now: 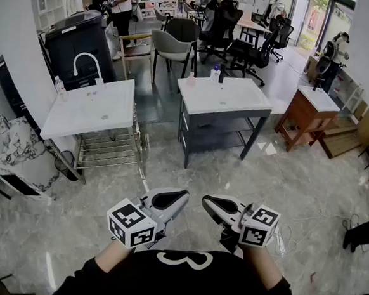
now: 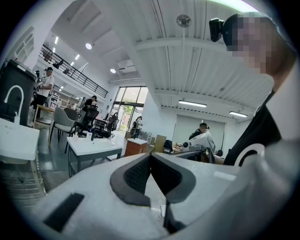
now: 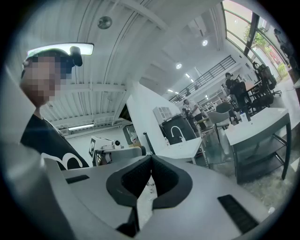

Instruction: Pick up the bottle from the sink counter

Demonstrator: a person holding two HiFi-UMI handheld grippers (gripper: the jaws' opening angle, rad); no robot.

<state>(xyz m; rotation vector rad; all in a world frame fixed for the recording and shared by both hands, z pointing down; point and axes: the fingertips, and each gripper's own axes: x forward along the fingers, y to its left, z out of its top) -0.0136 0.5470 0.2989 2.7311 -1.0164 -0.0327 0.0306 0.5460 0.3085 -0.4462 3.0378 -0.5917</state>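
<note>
Two sink counters stand ahead in the head view. The dark-framed one carries a white bottle with a blue top, a black tap and a small pinkish bottle. The white counter on the left has a curved tap and a small clear bottle at its back corner. My left gripper and right gripper are held low near the person's chest, far from both counters. The left gripper and the right gripper are both shut, pads touching, with nothing between them.
A brown vanity stands to the right and a marble-topped unit at the far left. A black cabinet, chairs and people fill the back. Cables lie on the grey tiled floor to my right.
</note>
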